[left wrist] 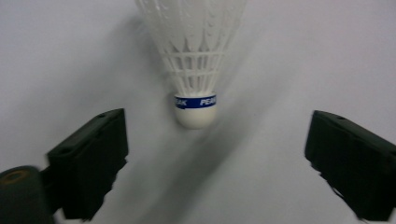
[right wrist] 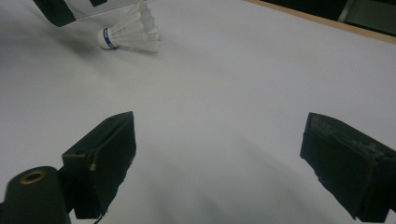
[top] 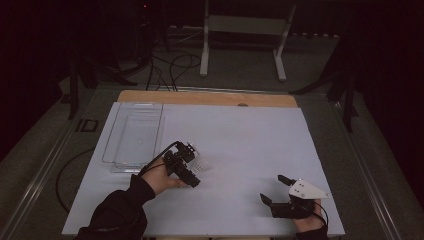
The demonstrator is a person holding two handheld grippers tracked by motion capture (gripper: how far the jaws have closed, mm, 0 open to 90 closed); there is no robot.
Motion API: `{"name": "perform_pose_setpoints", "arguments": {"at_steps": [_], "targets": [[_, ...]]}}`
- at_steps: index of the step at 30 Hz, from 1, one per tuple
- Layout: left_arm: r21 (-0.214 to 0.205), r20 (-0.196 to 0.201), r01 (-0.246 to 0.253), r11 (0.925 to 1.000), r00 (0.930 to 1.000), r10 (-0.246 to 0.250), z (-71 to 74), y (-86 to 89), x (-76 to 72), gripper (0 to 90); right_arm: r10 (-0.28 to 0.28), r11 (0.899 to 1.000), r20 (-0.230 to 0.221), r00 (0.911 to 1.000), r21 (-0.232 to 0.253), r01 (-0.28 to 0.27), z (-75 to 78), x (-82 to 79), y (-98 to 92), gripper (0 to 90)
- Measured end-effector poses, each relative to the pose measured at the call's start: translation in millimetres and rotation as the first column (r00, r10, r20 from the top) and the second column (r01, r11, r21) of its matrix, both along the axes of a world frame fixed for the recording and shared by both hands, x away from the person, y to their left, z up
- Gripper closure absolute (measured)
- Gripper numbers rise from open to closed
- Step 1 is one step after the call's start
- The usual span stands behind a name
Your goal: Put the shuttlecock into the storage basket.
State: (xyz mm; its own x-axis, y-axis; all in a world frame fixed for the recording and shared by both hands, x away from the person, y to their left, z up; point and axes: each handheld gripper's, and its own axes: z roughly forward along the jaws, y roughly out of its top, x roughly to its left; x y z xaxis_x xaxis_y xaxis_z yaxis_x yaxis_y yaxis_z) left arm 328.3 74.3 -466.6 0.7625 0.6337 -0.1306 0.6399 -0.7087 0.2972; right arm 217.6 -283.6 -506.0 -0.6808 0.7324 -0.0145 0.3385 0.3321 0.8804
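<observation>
Shuttlecock [left wrist: 196, 70] lies on its side on the white desk [top: 250, 145], roughly mid-desk and left of centre in the high view. White cork tip with a blue band faces the left hand-held gripper [left wrist: 215, 154]; the white feather skirt fans away from it. In the high view it's a small pale shape [top: 202, 165] just beside the left hand-held gripper [top: 184, 162].

Left hand-held gripper: jaws spread wide, one either side of the cork line, cork just ahead of the pads. No contact, nothing pinched. It's angled down onto the desk, held by the person's left hand [top: 160, 179], dark sleeve coming in from the bottom edge.

Right hand-held gripper [top: 274, 191]: well apart from the shuttlecock, near the desk's front right. Jaws spread, nothing between them, bare desk under them in its own view [right wrist: 219, 154]. Grey three-cornered plate on top. The same view catches the shuttlecock [right wrist: 130, 32] far off, top left, lying flat with the cork pointing left.

Clear plastic tray [top: 132, 137] sits at the desk's left side, beyond the left hand-held gripper and apart from the shuttlecock. Tray contents: can't tell, looks see-through.

Wooden desk edge [top: 210, 98] shows past the white sheet at the far side. Beyond that: floor with cables and a white frame stand [top: 245, 30].
</observation>
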Motion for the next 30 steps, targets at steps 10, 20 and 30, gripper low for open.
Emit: {"name": "perform_pose_setpoints", "arguments": {"at_steps": [10,20,30], "targets": [[0.016,-0.046,0.026,0.9995,0.9986,-0.025,-10.1,-0.1,5.4,25.8,0.007,1.0,-0.009,0.9999,-0.002,-0.007,-0.8,0.3,0.6,10.3],[0.035,-0.064,0.009,0.9993,0.998,-0.007,-19.0,-0.4,9.8,37.9,0.01,1.0,-0.011,0.9999,-0.006,-0.01,-1.1,0.6,1.1,10.3],[0.037,-0.066,0.015,0.9992,0.9977,-0.012,-20.3,-7.2,14.5,48.5,0.014,1.0,-0.022,0.9997,-0.01,-0.015,-2.5,1.5,1.8,10.3]]}}
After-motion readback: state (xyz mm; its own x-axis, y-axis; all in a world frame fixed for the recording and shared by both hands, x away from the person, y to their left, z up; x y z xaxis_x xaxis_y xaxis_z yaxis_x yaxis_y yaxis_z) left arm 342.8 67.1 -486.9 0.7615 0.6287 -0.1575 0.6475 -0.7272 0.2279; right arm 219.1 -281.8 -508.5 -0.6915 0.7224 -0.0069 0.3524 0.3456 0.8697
